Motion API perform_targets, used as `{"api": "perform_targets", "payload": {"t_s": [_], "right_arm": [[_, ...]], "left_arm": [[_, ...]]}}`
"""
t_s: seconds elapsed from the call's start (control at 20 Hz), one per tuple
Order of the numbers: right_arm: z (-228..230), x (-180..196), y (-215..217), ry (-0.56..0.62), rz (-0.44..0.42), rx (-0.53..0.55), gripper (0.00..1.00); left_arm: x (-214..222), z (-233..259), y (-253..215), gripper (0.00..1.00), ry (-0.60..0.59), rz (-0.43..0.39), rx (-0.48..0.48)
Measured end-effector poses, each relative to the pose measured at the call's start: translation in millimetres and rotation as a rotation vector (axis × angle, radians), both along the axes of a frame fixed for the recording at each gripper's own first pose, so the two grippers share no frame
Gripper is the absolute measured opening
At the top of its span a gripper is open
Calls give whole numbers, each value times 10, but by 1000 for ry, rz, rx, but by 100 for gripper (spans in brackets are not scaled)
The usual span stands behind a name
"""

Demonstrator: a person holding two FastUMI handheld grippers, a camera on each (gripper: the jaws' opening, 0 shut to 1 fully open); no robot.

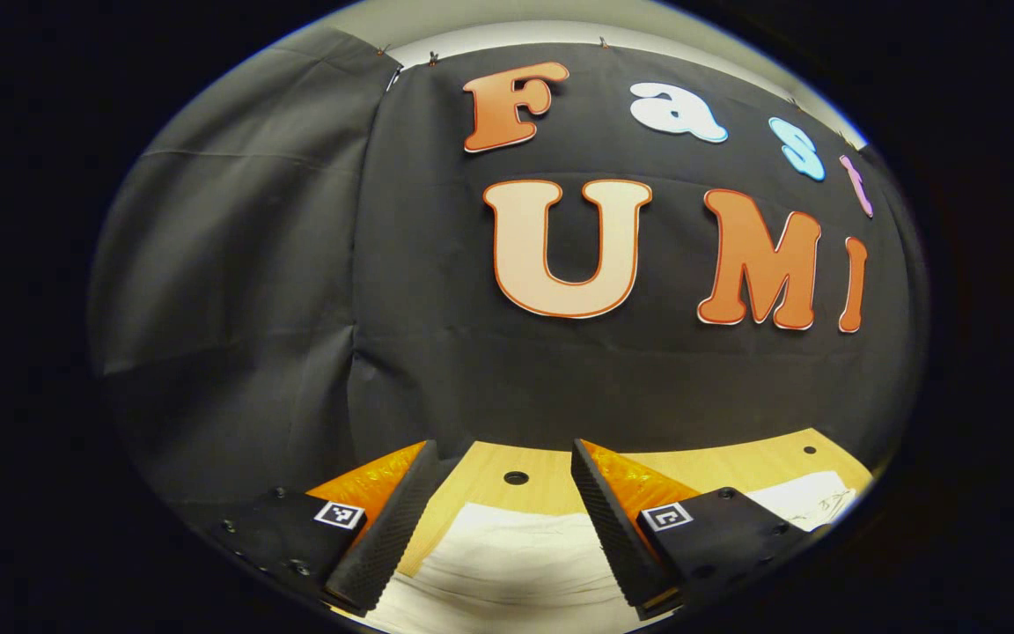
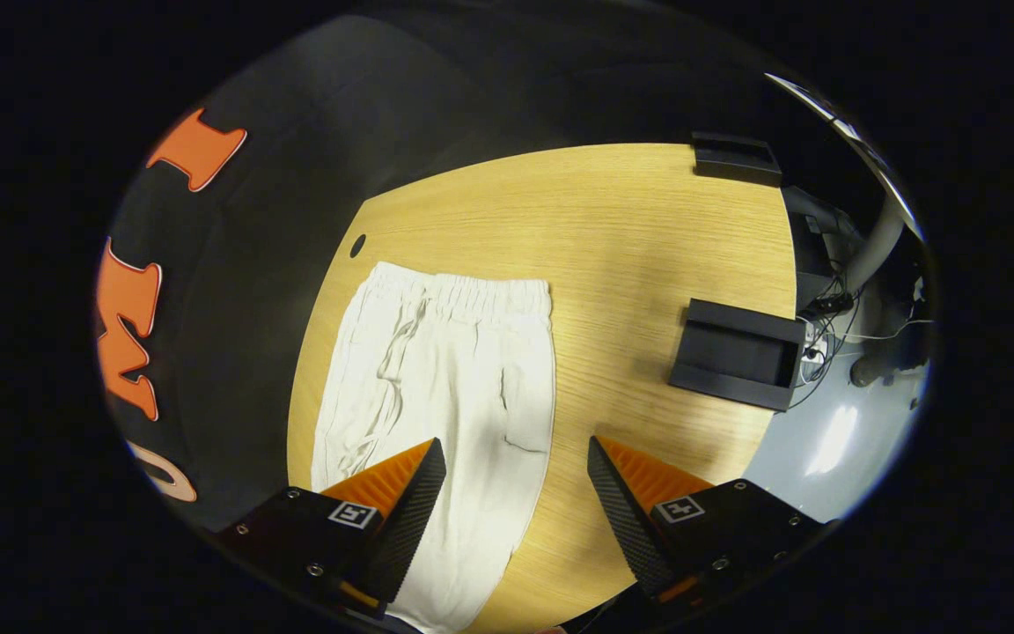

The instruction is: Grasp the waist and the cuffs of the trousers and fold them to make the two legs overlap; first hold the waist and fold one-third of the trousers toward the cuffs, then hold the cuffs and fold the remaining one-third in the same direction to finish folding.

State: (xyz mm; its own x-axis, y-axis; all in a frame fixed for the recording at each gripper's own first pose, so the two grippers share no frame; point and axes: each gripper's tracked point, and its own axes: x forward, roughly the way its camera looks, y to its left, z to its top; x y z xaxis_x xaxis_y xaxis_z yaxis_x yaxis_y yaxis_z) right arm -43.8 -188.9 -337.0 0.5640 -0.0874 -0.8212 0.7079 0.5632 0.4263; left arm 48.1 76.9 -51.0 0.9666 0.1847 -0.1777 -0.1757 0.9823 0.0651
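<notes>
— Where are the trousers (image 2: 445, 387)?
— Flat on the wooden surface (image 2: 630, 229), waistband toward the far edge, legs overlapped.
— Your tools?
— My right hand-held gripper (image 2: 516, 493) hangs released above them; my left hand-held gripper (image 1: 503, 519) is released too.

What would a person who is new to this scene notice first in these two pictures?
In the right gripper view, the white trousers stand out most: they lie flat on the wooden table, elastic waist at the far end. To their right, near the table's edge, sits a black holder. Both the left gripper and the right gripper are open above the cloth, holding nothing.
</notes>
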Motion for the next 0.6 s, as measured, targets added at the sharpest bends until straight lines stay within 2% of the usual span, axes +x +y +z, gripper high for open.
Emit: {"api": "perform_targets", "payload": {"t_s": [0.6], "right_arm": [[-158,321,59,42,41,-8,98]], "left_arm": [[-25,-107,172,99,23,50,-32]]}}
